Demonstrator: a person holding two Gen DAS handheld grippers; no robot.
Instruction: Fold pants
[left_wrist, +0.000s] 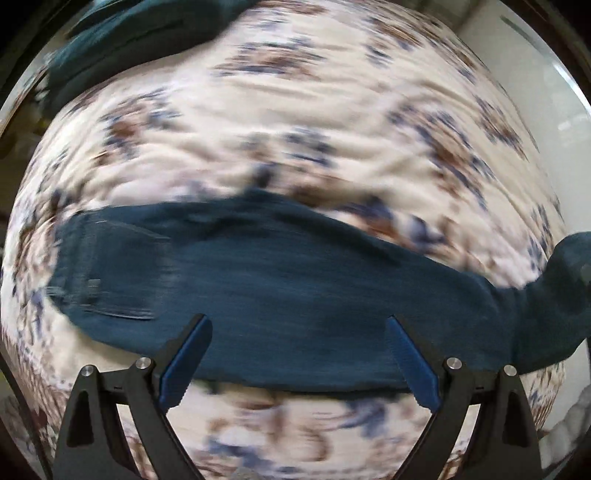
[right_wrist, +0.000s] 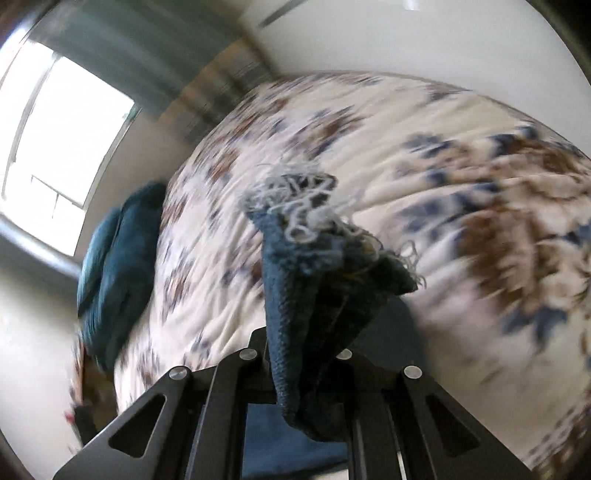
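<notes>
Dark blue jeans (left_wrist: 280, 288) lie across a floral bedspread (left_wrist: 295, 122), waistband and back pocket at the left, legs running right and lifting at the right edge. My left gripper (left_wrist: 297, 328) is open and empty, hovering over the near edge of the jeans. My right gripper (right_wrist: 308, 343) is shut on the frayed leg hems of the jeans (right_wrist: 314, 266), holding them bunched up above the bed. Both views are blurred by motion.
A second dark blue-green garment (right_wrist: 114, 273) lies at the far edge of the bed, also in the left wrist view (left_wrist: 140, 40). A bright window (right_wrist: 62, 147) and pale walls stand beyond the bed.
</notes>
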